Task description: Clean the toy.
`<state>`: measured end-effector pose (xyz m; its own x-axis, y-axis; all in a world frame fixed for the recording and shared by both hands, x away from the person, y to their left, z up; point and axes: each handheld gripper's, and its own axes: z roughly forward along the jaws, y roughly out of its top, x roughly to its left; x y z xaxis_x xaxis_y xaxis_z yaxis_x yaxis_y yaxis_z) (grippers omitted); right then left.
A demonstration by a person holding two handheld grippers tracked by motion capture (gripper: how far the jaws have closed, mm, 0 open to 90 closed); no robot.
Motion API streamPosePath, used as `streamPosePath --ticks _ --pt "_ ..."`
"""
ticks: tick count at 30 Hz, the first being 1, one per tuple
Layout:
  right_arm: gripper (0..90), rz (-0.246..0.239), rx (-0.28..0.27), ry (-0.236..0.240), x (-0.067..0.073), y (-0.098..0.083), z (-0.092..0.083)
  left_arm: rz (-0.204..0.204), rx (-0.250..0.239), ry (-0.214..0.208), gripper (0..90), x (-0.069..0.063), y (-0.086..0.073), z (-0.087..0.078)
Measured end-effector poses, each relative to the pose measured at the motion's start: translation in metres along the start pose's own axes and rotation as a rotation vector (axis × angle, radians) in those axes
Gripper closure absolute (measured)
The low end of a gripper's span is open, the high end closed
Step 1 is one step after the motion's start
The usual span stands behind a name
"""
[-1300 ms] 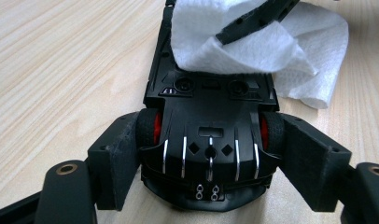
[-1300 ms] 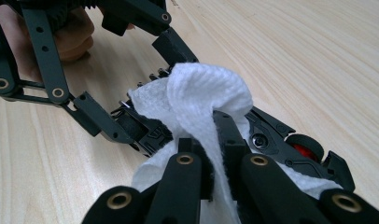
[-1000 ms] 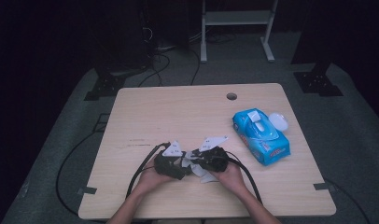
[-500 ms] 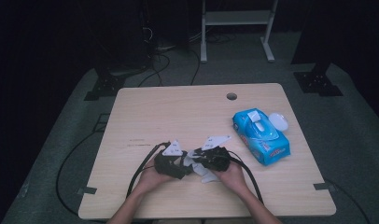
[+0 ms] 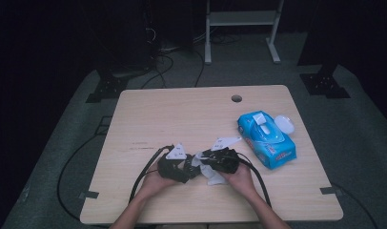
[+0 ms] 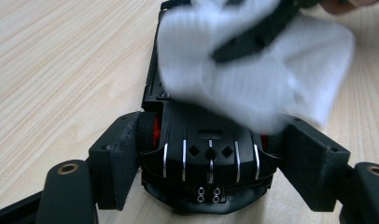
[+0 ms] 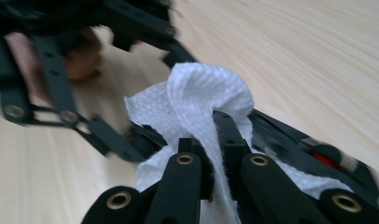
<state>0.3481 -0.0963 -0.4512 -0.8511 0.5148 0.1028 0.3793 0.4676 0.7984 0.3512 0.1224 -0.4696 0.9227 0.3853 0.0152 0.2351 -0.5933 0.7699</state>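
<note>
A black toy car [image 6: 208, 154] with red parts and chrome bars sits between the jaws of my left gripper [image 6: 211, 161], whose pads press on its two sides just above the table. My right gripper [image 7: 211, 135] is shut on a crumpled white wipe [image 7: 201, 93]. It holds the wipe [image 6: 253, 88] against the top of the car, hiding the car's far half. In the high view the left gripper [image 5: 175, 167] and right gripper [image 5: 220, 160] meet tip to tip near the table's front edge, with the wipe [image 5: 208, 175] between them.
A blue pack of wet wipes [image 5: 265, 138] lies to the right on the wooden table [image 5: 182, 114], with a white round lid [image 5: 283, 124] beside it. A cable hole [image 5: 236, 98] is near the far edge. Cables trail off the front edge from both grippers.
</note>
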Motion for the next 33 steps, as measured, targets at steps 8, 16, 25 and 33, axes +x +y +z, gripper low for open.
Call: streamPosePath --ticks 8,16,25,33 --pt "87.6 -0.009 0.015 -0.018 0.0 0.01 0.009 0.002 -0.003 -0.001 26.2 0.0 0.0 -0.001" --pt "87.6 -0.016 0.011 0.019 0.009 0.019 0.021 0.002 0.0 0.002 26.1 0.0 0.001 -0.001" --pt "87.7 0.026 0.036 -0.079 -0.017 0.015 0.009 0.009 -0.005 0.001 26.2 0.0 0.002 -0.002" --pt "87.7 -0.01 0.039 -0.043 -0.002 0.023 0.02 0.011 0.003 0.004 26.2 0.0 0.001 -0.001"
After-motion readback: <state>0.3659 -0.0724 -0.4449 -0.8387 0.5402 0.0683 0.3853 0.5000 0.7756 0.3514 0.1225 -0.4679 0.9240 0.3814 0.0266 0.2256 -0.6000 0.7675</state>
